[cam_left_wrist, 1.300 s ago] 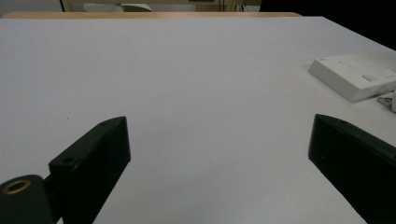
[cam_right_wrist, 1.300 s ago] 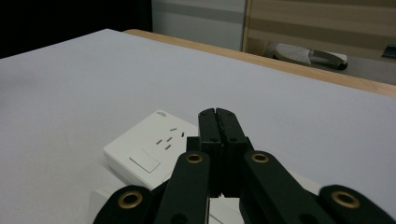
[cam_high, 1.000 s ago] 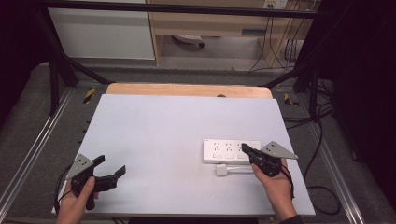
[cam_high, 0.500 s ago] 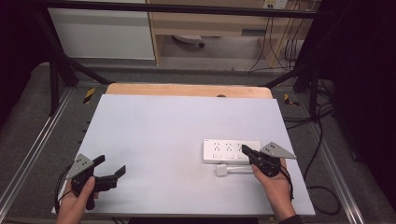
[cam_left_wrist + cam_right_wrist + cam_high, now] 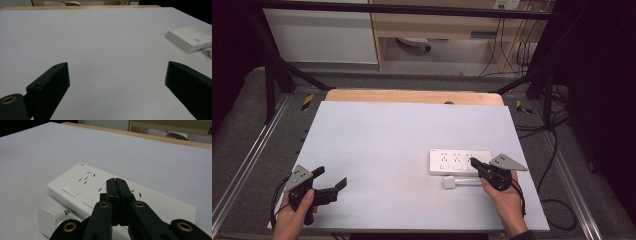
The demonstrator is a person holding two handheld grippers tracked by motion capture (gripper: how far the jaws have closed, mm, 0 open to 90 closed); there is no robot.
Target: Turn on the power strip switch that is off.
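A white power strip (image 5: 459,161) lies flat on the right side of the white table (image 5: 402,135). A small white plug (image 5: 451,182) rests against its near edge. My right gripper (image 5: 473,162) is shut with nothing in it, its tips just over the strip's right end. In the right gripper view the closed jaws (image 5: 115,182) hover above the strip (image 5: 82,182), and the plug (image 5: 51,218) lies at lower left. My left gripper (image 5: 331,177) is held wide open near the table's front left. In the left gripper view its gripper (image 5: 117,75) faces bare table, with the strip (image 5: 190,38) far right.
A wooden board edge (image 5: 412,96) runs along the table's far side. Metal frame rails (image 5: 242,170) flank the table, and cables (image 5: 557,150) trail on the floor at right. A shelf unit (image 5: 437,25) stands beyond.
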